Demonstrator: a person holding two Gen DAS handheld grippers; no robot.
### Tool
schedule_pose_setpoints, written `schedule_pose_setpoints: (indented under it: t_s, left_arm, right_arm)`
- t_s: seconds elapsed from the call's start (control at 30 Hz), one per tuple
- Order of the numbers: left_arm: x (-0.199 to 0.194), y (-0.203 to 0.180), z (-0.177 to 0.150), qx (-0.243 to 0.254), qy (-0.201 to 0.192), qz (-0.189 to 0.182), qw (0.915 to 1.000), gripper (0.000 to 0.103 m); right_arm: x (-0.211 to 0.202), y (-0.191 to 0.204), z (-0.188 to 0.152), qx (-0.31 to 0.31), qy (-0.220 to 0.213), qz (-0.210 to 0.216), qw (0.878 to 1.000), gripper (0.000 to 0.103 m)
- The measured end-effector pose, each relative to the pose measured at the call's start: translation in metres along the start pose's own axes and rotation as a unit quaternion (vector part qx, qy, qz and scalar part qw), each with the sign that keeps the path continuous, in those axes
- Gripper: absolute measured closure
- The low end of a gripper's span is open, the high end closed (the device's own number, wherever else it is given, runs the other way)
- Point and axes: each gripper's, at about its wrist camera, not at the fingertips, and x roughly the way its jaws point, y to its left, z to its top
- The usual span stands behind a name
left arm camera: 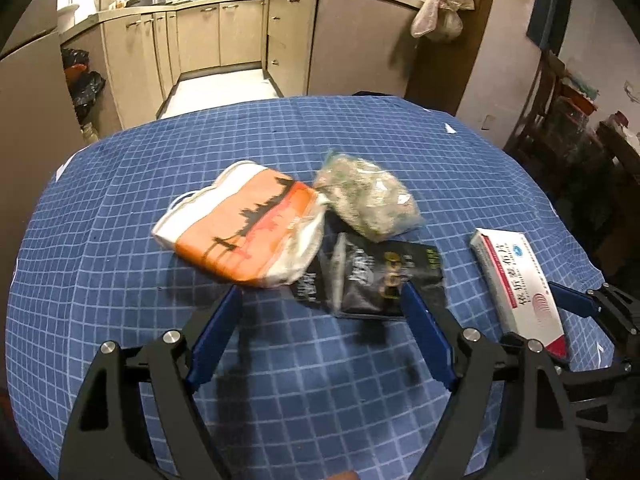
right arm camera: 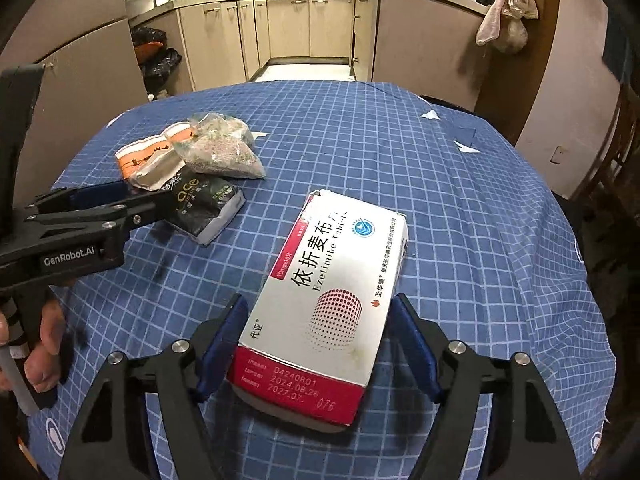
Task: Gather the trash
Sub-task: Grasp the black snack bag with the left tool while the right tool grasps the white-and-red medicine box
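Medicine box [right arm camera: 320, 304] lying flat on blue checked tablecloth [right arm camera: 480, 240], between wide-open right tongs [right arm camera: 318, 332], not gripped yet. Probably light, thin card, crushable; best pinched across long sides. Left tongs [left arm camera: 320, 320] open too, empty, near black packet [left arm camera: 372, 276], orange pouch [left arm camera: 240, 228], clear bag [left arm camera: 368, 200].

blue checked tablecloth [left arm camera: 360, 136], white-red box [right arm camera: 332, 292]

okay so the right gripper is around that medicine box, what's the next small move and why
Probably close the right gripper: its open blue fingers already straddle the white and red cardboard medicine box lying flat on the blue checked tablecloth, with gaps on both sides.
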Motion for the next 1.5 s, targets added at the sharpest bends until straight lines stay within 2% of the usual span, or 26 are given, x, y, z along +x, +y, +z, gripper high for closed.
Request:
schedule_pose_setpoints:
  t_s: [0.33, 0.63, 0.73, 0.77, 0.8, 0.83, 0.87, 1.07, 1.2, 1.33, 1.5]
  left_arm:
    - [0.013, -0.022, 0.005, 0.021, 0.007, 0.008, 0.9997, 0.022]
    - [0.018, -0.044, 0.006, 0.041, 0.009, 0.020, 0.9989, 0.021]
    - [0.019, -0.051, 0.004, 0.044, 0.011, 0.001, 0.9990, 0.043]
    - [0.019, -0.051, 0.003, 0.044, 0.009, 0.007, 0.9990, 0.059]
    - [0.019, -0.053, 0.002, 0.045, 0.006, 0.017, 0.9988, 0.067]
    - [0.018, -0.053, 0.002, 0.042, 0.005, 0.018, 0.9989, 0.081]
    - [0.018, -0.051, 0.001, 0.034, 0.004, 0.012, 0.9994, 0.090]
    - [0.005, -0.039, -0.009, 0.004, -0.016, 0.009, 0.9998, 0.092]
    - [-0.023, -0.040, -0.020, -0.007, -0.049, 0.020, 0.9986, 0.092]
    - [-0.069, -0.051, -0.042, -0.007, -0.095, 0.055, 0.9940, 0.092]
    - [-0.131, -0.061, -0.075, -0.016, -0.158, 0.102, 0.9820, 0.092]
  right_arm:
    - [-0.018, -0.026, -0.020, 0.009, -0.002, 0.008, 1.000, 0.031]
    - [-0.017, -0.027, -0.024, 0.002, -0.009, 0.009, 1.000, 0.031]
    - [-0.018, -0.028, -0.026, 0.005, -0.011, 0.012, 1.000, 0.031]
    - [-0.019, -0.027, -0.026, 0.005, -0.013, 0.012, 1.000, 0.032]
    - [-0.020, -0.028, -0.027, 0.006, -0.015, 0.012, 1.000, 0.032]
    - [-0.020, -0.029, -0.028, 0.009, -0.018, 0.012, 1.000, 0.032]
    - [-0.021, -0.029, -0.030, 0.012, -0.022, 0.012, 1.000, 0.032]
    - [-0.033, -0.028, -0.037, 0.011, -0.054, 0.013, 0.998, 0.033]
    - [-0.059, -0.017, -0.043, -0.004, -0.105, -0.005, 0.994, 0.033]
    - [-0.089, -0.004, -0.057, -0.017, -0.161, -0.016, 0.987, 0.033]
    - [-0.134, 0.010, -0.085, -0.030, -0.232, -0.041, 0.971, 0.033]
